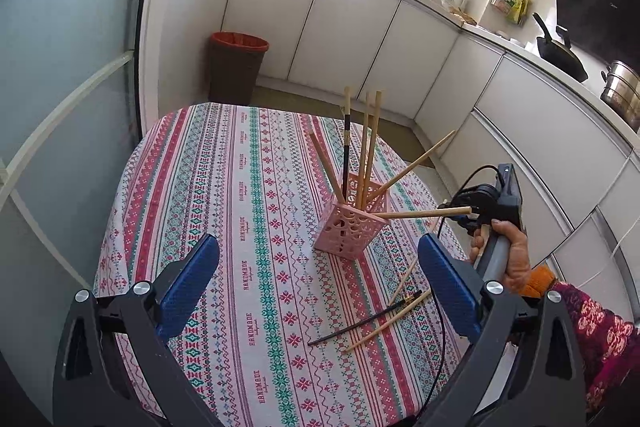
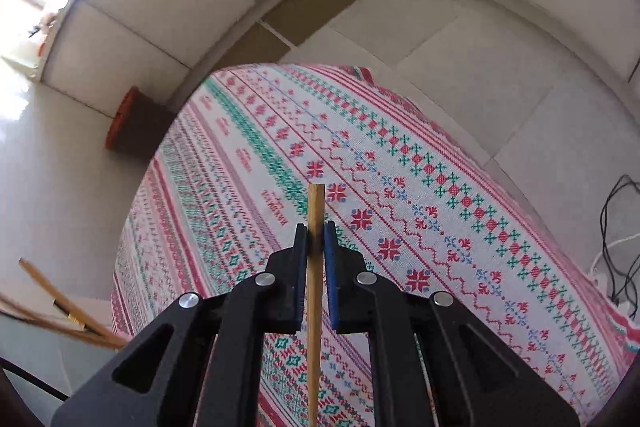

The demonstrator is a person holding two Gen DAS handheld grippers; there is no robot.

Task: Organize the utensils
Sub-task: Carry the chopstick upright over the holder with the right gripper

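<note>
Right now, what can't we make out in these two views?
- Pink holder: out of the right wrist view; only stick ends show at its left edge.
- Held chopstick: lower end cut off by the bottom edge.
- Loose chopsticks on the cloth: count unclear, right gripper finger overlaps them.

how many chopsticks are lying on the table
3, near the right edge: a black chopstick, a wooden chopstick beside it, a second wooden chopstick partly behind a finger; more may be hidden.

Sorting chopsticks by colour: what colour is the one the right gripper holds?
Light tan wood; the chopstick shows best in the right wrist view.
</note>
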